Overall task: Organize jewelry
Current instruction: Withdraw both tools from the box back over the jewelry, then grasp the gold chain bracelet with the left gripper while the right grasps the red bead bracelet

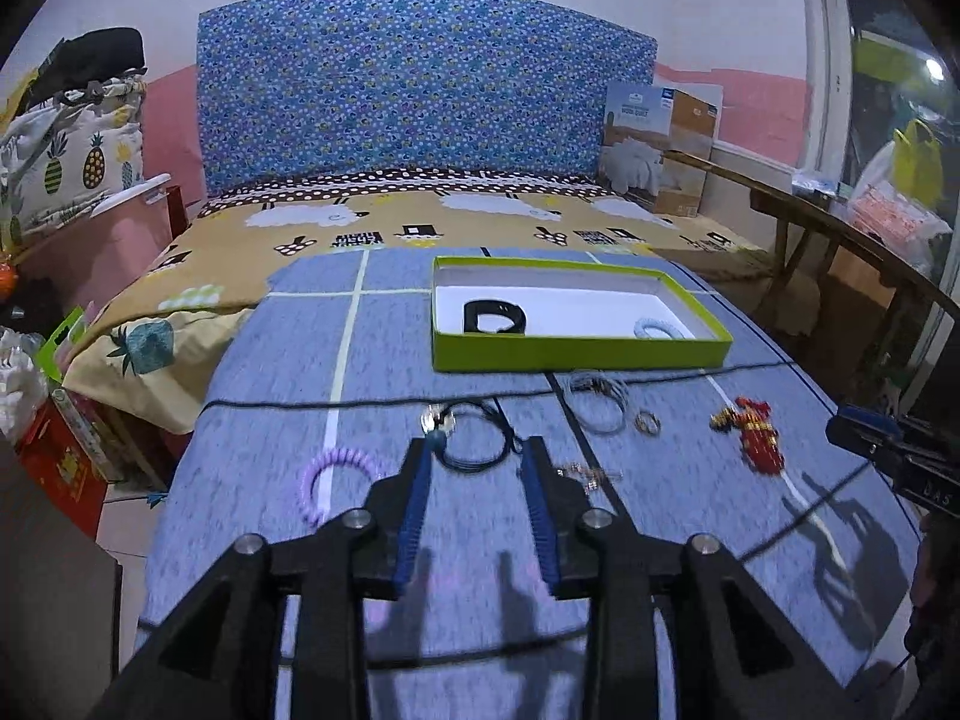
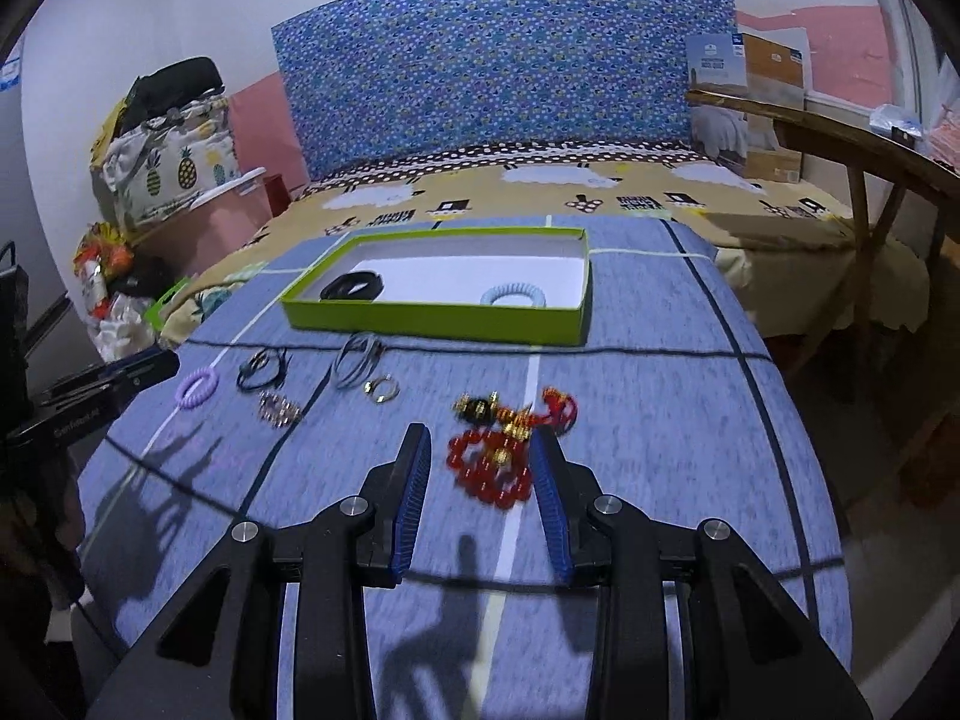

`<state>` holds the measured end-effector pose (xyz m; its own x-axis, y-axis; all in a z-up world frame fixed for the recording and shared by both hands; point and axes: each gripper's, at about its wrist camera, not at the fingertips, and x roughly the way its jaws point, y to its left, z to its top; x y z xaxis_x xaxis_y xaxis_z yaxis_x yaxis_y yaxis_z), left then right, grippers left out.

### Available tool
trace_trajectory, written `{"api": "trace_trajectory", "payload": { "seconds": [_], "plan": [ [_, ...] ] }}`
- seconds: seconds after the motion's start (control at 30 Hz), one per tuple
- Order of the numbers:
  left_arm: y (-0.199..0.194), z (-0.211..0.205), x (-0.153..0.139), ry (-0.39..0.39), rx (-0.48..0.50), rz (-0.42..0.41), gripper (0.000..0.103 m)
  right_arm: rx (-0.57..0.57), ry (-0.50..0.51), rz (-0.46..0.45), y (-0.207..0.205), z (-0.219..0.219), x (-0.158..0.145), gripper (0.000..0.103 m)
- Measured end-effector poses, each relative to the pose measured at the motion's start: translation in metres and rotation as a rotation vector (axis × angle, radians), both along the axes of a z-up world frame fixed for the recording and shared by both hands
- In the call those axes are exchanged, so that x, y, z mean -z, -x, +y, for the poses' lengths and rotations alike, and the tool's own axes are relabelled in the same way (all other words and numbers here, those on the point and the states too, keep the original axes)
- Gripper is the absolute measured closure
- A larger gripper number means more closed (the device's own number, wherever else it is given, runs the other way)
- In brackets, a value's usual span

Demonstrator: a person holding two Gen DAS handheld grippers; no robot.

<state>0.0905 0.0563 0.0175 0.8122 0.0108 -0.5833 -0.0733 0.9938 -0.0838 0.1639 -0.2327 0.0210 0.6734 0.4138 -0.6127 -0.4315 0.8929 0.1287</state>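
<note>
My left gripper hovers open over the blue cloth, nothing between its pads; a black cord necklace lies just ahead of its tips. A purple coil tie lies to its left, a small chain to its right. My right gripper is open above a red bead bracelet, which lies on the cloth between the tips, untouched. Beyond stands a green box holding a black band and a pale blue coil tie. A grey cord and a ring lie before it.
The cloth covers a narrow surface at the foot of a bed with a blue patterned headboard. A thin black cable crosses the cloth in front of the box. A wooden table stands right, boxes and bags on the floor left.
</note>
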Motion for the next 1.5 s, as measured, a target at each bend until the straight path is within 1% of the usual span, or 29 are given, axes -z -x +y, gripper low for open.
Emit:
{"api": "trace_trajectory", "payload": {
  "seconds": [0.27, 0.4, 0.47, 0.57, 0.8, 0.93, 1.03, 1.23, 1.33, 1.4, 1.47, 1.5],
  "plan": [
    [0.018, -0.006, 0.004, -0.012, 0.015, -0.007, 0.067, 0.006, -0.001, 0.001, 0.013, -0.003, 0.003, 0.068],
    [0.018, -0.008, 0.005, -0.025, 0.018, -0.005, 0.066, 0.011, -0.003, 0.003, 0.013, -0.004, 0.005, 0.068],
    [0.018, -0.008, 0.006, -0.02, 0.023, -0.002, 0.064, 0.013, -0.004, 0.005, 0.013, -0.004, 0.006, 0.068],
    [0.015, -0.01, 0.009, -0.017, 0.03, 0.01, 0.064, 0.012, -0.003, 0.013, 0.011, -0.003, 0.009, 0.068],
    [-0.001, -0.016, 0.02, -0.002, 0.077, 0.06, 0.063, -0.004, 0.014, 0.04, 0.003, 0.003, 0.018, 0.068],
    [-0.015, -0.023, 0.025, -0.001, 0.107, 0.088, 0.059, -0.007, 0.025, 0.05, -0.003, 0.006, 0.023, 0.068],
    [-0.03, -0.026, 0.03, 0.025, 0.144, 0.134, 0.058, -0.005, 0.032, 0.064, -0.01, 0.008, 0.026, 0.068],
    [-0.055, -0.033, 0.039, -0.008, 0.179, 0.204, 0.057, -0.008, 0.042, 0.083, -0.019, 0.009, 0.029, 0.067],
    [-0.063, -0.036, 0.045, 0.003, 0.201, 0.245, 0.057, -0.01, 0.049, 0.098, -0.023, 0.01, 0.031, 0.067],
    [-0.065, -0.038, 0.047, 0.005, 0.211, 0.255, 0.055, -0.012, 0.056, 0.102, -0.025, 0.011, 0.033, 0.067],
    [-0.066, -0.04, 0.046, 0.01, 0.225, 0.253, 0.049, -0.015, 0.06, 0.107, -0.027, 0.012, 0.034, 0.067],
    [-0.067, -0.04, 0.047, 0.01, 0.227, 0.255, 0.049, -0.015, 0.062, 0.109, -0.027, 0.012, 0.035, 0.067]
  ]
}}
